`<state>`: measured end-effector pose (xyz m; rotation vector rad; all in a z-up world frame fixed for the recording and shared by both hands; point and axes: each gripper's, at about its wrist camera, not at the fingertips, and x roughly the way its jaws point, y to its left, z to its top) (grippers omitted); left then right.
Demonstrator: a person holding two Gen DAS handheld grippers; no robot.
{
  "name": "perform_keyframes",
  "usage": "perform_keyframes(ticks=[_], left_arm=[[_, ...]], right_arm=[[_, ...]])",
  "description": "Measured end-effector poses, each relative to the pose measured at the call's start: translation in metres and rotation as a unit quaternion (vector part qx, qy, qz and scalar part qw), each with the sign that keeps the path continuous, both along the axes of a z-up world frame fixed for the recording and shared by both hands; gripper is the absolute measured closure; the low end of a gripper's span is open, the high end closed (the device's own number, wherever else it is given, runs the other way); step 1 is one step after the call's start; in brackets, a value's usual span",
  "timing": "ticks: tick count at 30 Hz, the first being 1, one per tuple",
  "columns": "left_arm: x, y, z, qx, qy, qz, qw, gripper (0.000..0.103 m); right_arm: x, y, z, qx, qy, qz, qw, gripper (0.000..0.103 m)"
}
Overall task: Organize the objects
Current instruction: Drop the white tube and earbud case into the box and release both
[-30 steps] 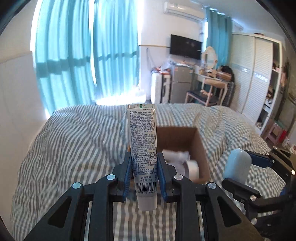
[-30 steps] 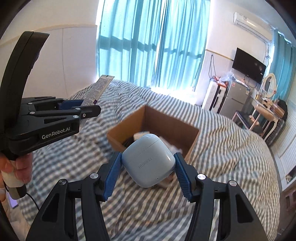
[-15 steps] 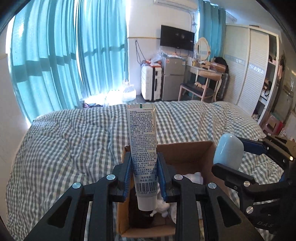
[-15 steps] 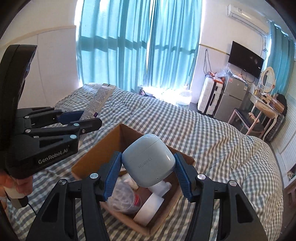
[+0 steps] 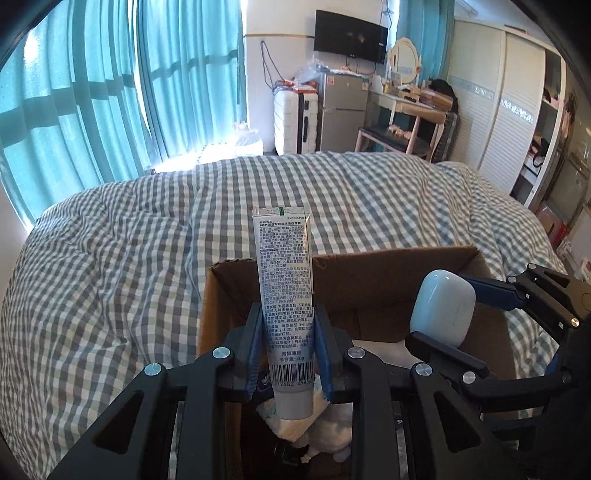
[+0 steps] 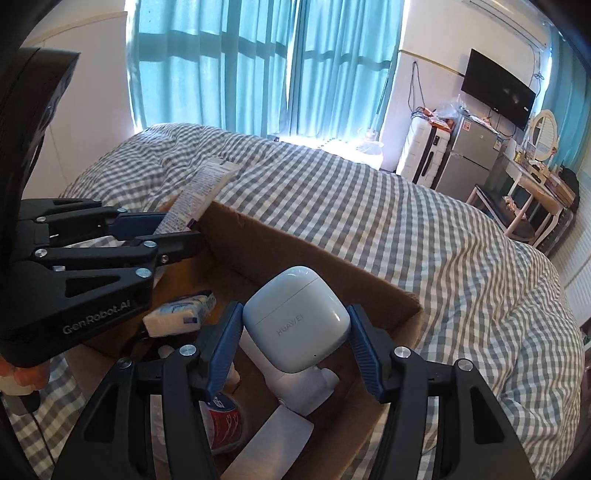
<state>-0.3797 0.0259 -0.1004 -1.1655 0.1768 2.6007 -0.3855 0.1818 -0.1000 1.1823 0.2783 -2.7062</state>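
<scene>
Blue pads [image 5: 255, 354] are pressed flat against a grey tube [image 5: 286, 295] by the left gripper [image 5: 288, 350], its jaws drawn narrow, and the tube is held upright over the near left part of the open cardboard box [image 5: 369, 280]. A pale blue earbud case [image 6: 297, 325] is clamped at mid-width by the right gripper [image 6: 295, 347], above the box's middle.

Trouble is possible here: the two grippers are crowded close together over one opening, so a knock between them could be caused by any sideways drift. The smooth, rounded case is gripped only at its sides and could be squeezed out. The box is already filled with a tissue packet [image 6: 181, 314] and white items, so a bounce off them could be expected.

The box is seated on a soft checked duvet [image 5: 122, 266], where it may be tipped easily. Teal curtains [image 6: 236, 62], a wall television [image 5: 350, 35], a small fridge [image 5: 342, 112] and a wardrobe [image 5: 506, 107] are seen at the far side.
</scene>
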Motion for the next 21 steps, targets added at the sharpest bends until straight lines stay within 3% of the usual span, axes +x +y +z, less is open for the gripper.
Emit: perform_keyframes(ticks=[8,11,14,21], left_arm=[[0.0,0.004,-0.007,-0.025,0.0,0.007,0.9997,0.075],[-0.001,-0.001,-0.003,-0.018,-0.006,0.016,0.9997,0.072],[0.003,-0.006,0.007,-0.012,0.006,0.027,0.9995,0.053],[0.033,-0.007,0.057,-0.012,0.056,0.029,0.998,0.025]], right_arm=[[0.009,0.001,-0.003,-0.002,-0.002,-0.007,1.0,0.046],[0.018,0.006,0.007,-0.024,0.013,-0.017,0.999,0.034],[0.028,0.013,0.021,-0.044,0.031,-0.026,0.998,0.031],[0.055,0.04,0.076,-0.093,0.077,-0.068,0.99,0.027]])
